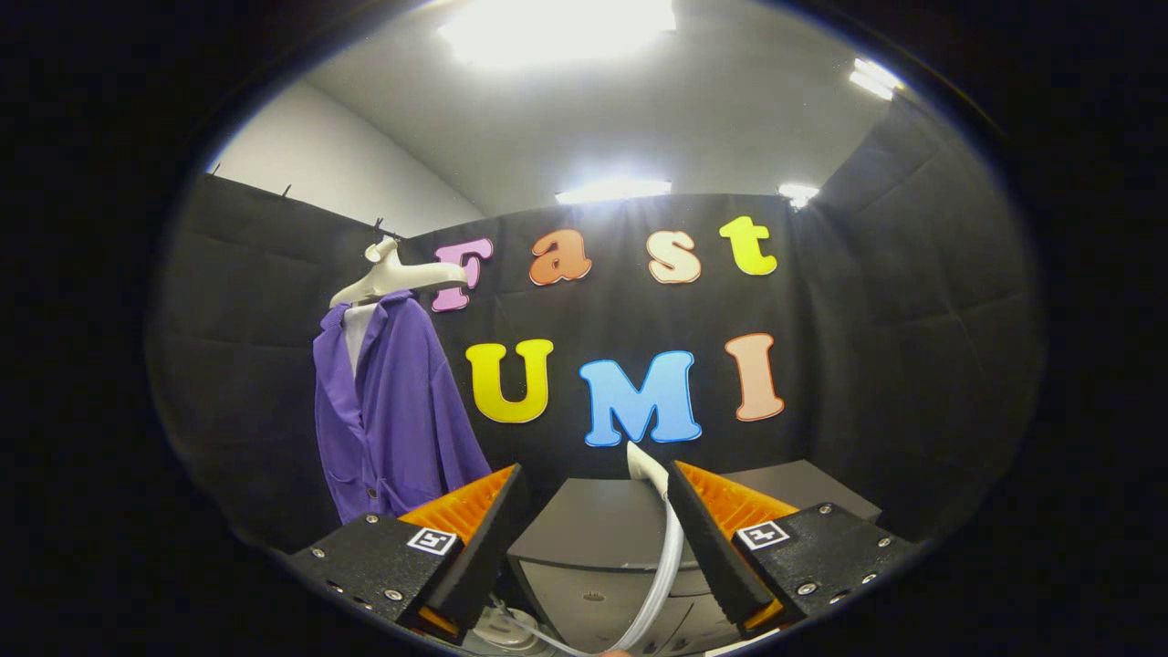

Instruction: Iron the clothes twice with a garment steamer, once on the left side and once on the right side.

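We see the gripper (593, 511) jaws spread wide, holding nothing; a white steamer hose (664, 557) runs beside one jaw. Beyond them, the purple shirt (392, 411) hangs on a hanger (397, 274).

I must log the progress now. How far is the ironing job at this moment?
Nothing looks done yet. The purple garment hangs on its hanger, well beyond the gripper. In hand: the jaws stand open, with the white steamer handle and its hose beside one finger, not clamped. Left: gripping the steamer, then the left pass and the right pass.
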`<state>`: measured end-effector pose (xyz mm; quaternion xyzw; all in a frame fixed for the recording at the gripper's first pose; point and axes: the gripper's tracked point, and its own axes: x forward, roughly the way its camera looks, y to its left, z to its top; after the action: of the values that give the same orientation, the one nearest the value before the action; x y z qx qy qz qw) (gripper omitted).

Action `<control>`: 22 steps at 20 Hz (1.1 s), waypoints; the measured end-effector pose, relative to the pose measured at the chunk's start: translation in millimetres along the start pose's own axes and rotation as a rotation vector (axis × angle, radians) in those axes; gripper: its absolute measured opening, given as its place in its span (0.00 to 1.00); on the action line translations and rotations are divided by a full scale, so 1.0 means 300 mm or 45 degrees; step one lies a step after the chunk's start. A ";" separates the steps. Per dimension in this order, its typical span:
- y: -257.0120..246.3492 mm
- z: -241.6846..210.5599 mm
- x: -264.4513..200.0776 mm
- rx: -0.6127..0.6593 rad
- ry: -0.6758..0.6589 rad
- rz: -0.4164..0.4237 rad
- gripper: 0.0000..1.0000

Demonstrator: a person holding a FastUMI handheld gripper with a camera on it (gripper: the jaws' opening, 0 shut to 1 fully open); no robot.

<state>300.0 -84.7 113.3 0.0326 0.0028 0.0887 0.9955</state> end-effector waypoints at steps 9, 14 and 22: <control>-0.174 -0.011 0.420 0.113 0.121 0.097 0.95; -0.291 -0.125 0.666 0.213 0.219 0.098 0.94; -0.388 -0.412 0.968 0.416 0.548 0.101 0.93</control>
<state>605.1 -139.6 -17.5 0.1732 0.2272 0.1310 0.9493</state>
